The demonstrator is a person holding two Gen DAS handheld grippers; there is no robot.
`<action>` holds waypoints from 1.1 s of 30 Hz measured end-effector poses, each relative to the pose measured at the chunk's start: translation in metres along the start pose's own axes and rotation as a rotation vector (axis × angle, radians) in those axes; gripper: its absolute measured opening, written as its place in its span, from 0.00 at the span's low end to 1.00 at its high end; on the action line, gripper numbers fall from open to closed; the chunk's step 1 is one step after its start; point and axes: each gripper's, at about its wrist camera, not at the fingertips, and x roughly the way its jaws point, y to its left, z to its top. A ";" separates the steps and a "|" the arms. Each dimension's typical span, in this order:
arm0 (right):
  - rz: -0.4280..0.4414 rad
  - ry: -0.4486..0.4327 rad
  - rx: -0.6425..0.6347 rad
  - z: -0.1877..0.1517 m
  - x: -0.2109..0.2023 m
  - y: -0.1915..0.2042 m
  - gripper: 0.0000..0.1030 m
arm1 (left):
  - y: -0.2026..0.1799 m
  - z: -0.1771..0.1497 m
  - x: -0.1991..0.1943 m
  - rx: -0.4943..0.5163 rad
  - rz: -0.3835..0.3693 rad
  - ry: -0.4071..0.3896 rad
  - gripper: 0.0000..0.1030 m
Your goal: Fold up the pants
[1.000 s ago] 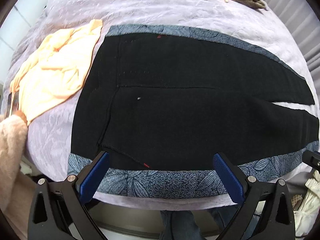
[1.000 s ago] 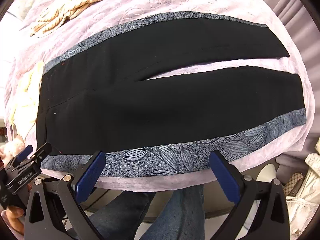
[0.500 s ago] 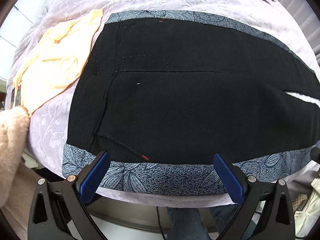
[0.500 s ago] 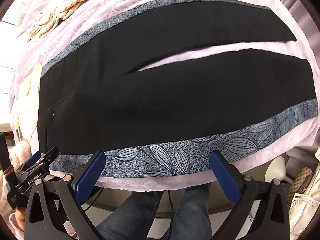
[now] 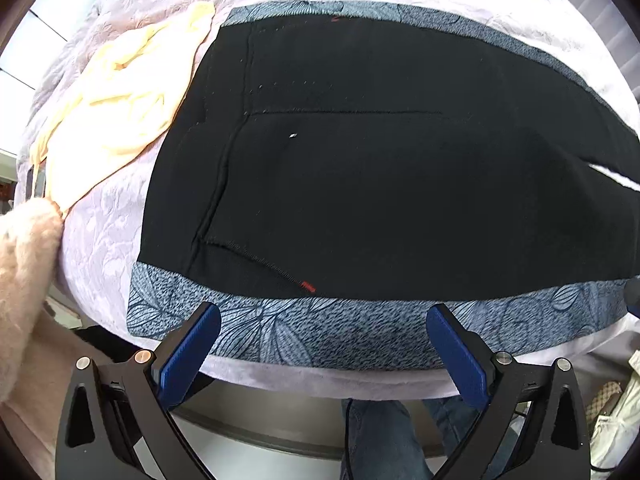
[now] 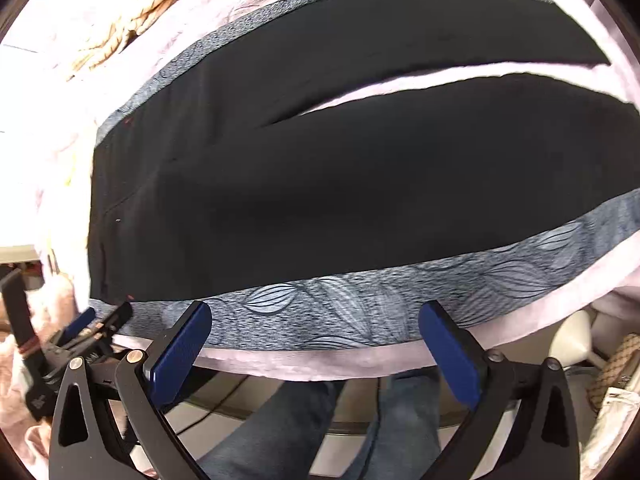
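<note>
Black pants with grey leaf-print side bands lie flat on a lilac bedspread, waist to the left, the two legs spread apart to the right. My left gripper is open and empty over the near grey band at the waist end. My right gripper is open and empty over the same near band along the near leg. The left gripper also shows in the right wrist view at the lower left.
A pale yellow garment lies left of the waist. A striped cream garment lies at the far side of the bed. The person's jeans-clad legs stand below the bed's near edge. Bags sit at the lower right.
Both grippers have moved forward, closer to the near grey band of the pants. Both stay open. The pants have not moved.
</note>
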 end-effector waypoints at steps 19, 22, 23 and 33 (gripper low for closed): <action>0.496 0.082 0.228 -0.035 0.044 -0.084 0.94 | 0.046 -0.039 0.023 -0.098 -0.122 0.023 1.00; 0.536 0.082 0.272 -0.031 0.055 -0.086 0.94 | 0.044 -0.043 0.025 -0.082 -0.125 0.021 1.00; 0.551 0.081 0.278 -0.031 0.056 -0.085 0.94 | 0.043 -0.044 0.024 -0.076 -0.132 0.017 1.00; 0.666 0.130 0.189 -0.021 0.092 -0.029 0.85 | 0.055 -0.063 0.033 -0.177 -0.260 0.003 1.00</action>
